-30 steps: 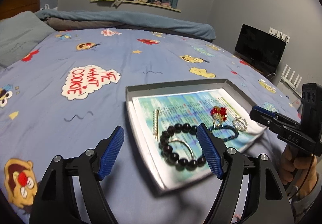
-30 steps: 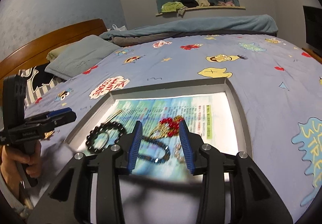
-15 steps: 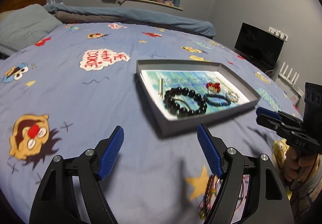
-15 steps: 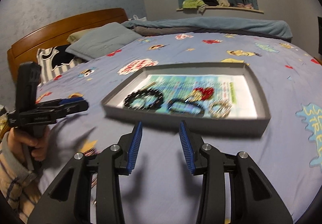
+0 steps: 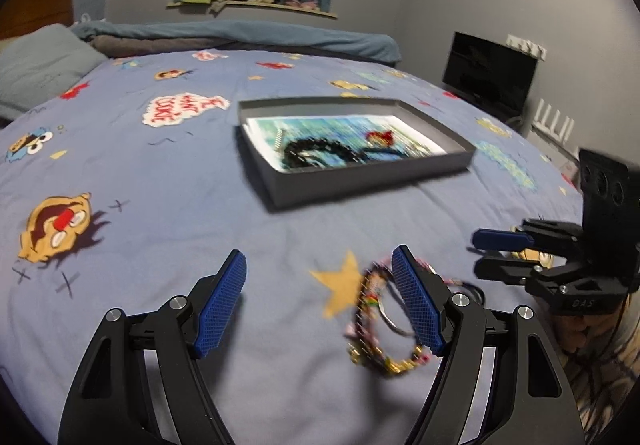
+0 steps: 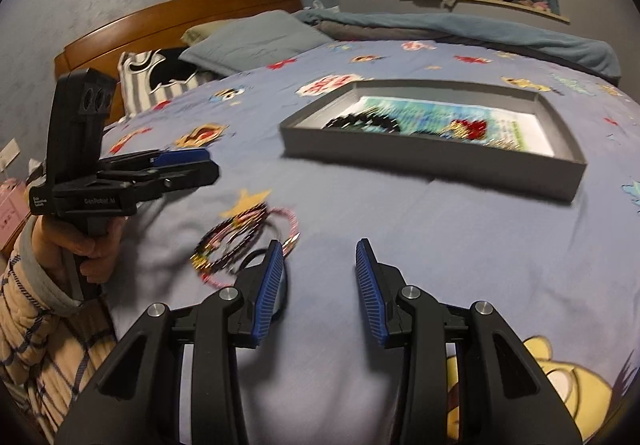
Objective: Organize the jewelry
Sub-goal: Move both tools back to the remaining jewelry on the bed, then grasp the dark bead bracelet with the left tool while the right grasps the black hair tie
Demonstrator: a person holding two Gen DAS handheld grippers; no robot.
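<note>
A grey tray (image 5: 372, 181) (image 6: 432, 159) lies on the bed and holds a black bead bracelet (image 5: 316, 151) (image 6: 360, 122), a red beaded piece (image 5: 380, 136) (image 6: 470, 127) and other jewelry, blurred. A heap of loose bracelets (image 5: 380, 325) (image 6: 244, 241) lies on the bedspread nearer me. My left gripper (image 5: 320, 305) is open and empty above the sheet, its right finger beside the heap. It also shows in the right wrist view (image 6: 188, 165). My right gripper (image 6: 320, 285) is open and empty, right of the heap. It also shows in the left wrist view (image 5: 500, 253).
The blue cartoon bedspread (image 5: 160, 205) covers the bed. A pillow (image 6: 248, 41) and wooden headboard (image 6: 180, 19) are at the far left. A folded blue blanket (image 5: 240, 37) lies at the back. A black screen (image 5: 488, 75) stands by the right wall.
Both grippers have pulled back from the tray toward the near side of the bed. The heap of loose bracelets has come into view beside them. Both stay open.
</note>
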